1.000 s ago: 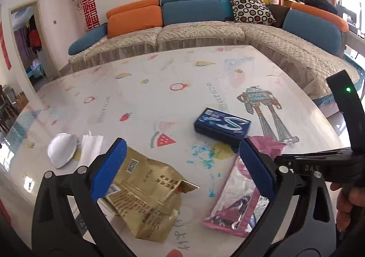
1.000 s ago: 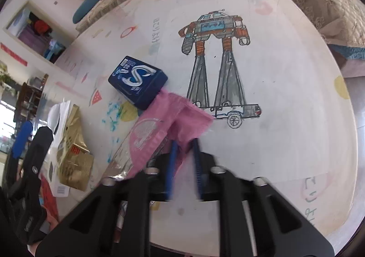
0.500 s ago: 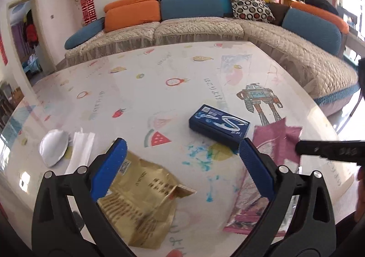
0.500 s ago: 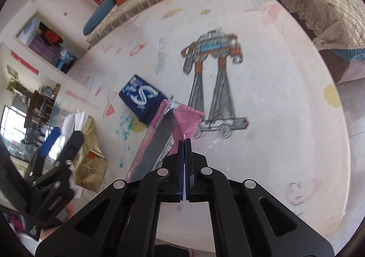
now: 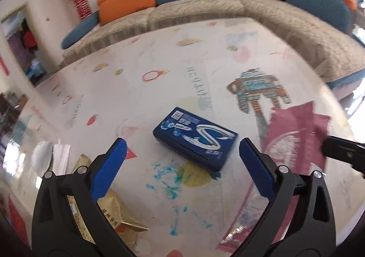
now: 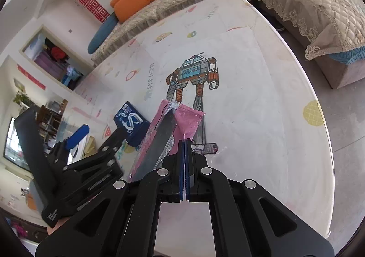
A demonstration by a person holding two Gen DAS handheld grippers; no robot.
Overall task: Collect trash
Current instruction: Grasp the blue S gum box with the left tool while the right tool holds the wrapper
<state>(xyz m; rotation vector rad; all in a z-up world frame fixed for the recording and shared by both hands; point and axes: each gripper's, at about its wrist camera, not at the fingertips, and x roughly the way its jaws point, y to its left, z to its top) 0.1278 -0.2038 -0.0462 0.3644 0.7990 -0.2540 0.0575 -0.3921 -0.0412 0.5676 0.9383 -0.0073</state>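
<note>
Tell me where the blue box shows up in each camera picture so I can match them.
Left wrist: blue box just above centre, flat on the table between the open left gripper fingers.
Right wrist: blue box left of centre, beside the pink wrapper held by the shut right gripper.
Shared landmark: the robot drawing.
</note>
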